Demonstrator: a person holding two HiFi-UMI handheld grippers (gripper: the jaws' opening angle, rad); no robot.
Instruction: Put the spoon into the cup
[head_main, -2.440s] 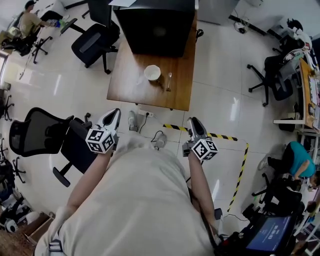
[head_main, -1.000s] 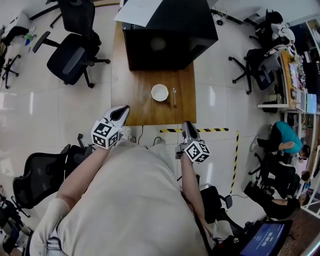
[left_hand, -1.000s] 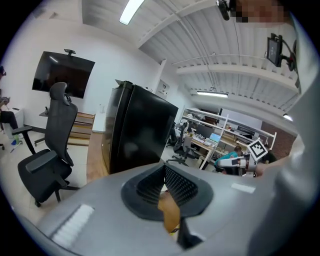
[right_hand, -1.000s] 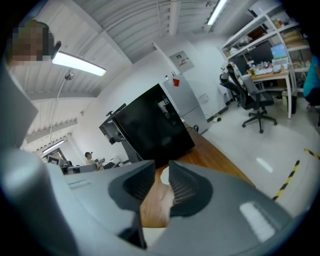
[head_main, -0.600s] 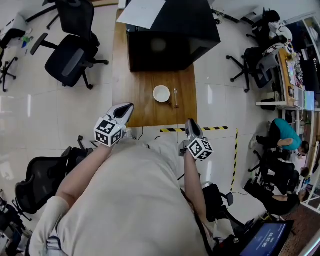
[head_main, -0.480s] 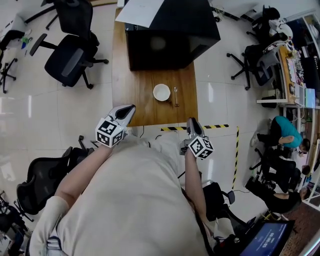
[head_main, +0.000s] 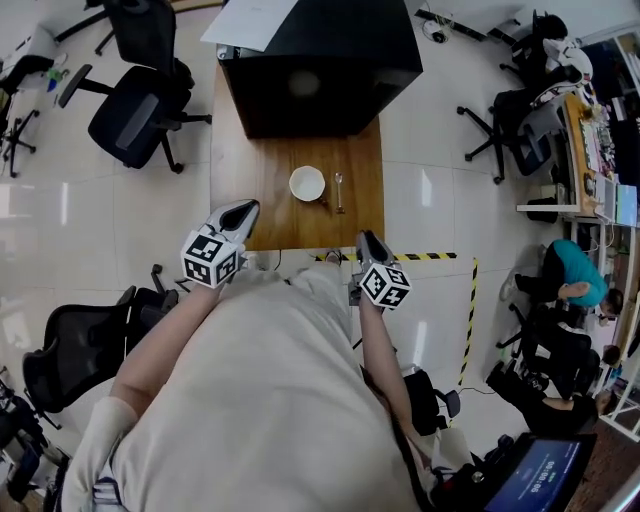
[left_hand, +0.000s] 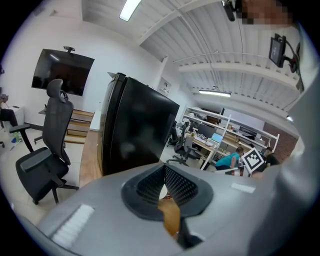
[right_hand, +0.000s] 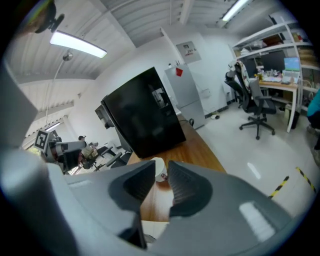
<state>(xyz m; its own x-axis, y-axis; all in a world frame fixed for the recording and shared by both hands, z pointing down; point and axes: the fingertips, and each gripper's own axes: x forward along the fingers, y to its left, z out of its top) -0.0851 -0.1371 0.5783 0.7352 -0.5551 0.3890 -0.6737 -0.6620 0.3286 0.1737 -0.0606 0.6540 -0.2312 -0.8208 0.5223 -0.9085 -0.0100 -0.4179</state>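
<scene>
On the table (head_main: 250, 190), spoon (head_main: 339, 190) lies beyond fingers (head_main: 368, 246)

This is looking like an open-plan office or robotics lab: swivel chairs (head_main: 135, 110) are standing about a glossy tiled floor (head_main: 60, 230), a person in teal (head_main: 565, 270) is sitting at a cluttered desk (head_main: 603, 150), monitors (right_hand: 291, 63) are glowing on shelving (right_hand: 265, 42), a dark screen (left_hand: 62, 72) is hanging on the wall, strip lights (right_hand: 77, 44) are shining overhead, and hazard tape (head_main: 465, 320) is marking the floor.

Wooden table (head_main: 262, 200): cup (head_main: 307, 184), spoon (head_main: 339, 190), black box (head_main: 315, 65)
</scene>
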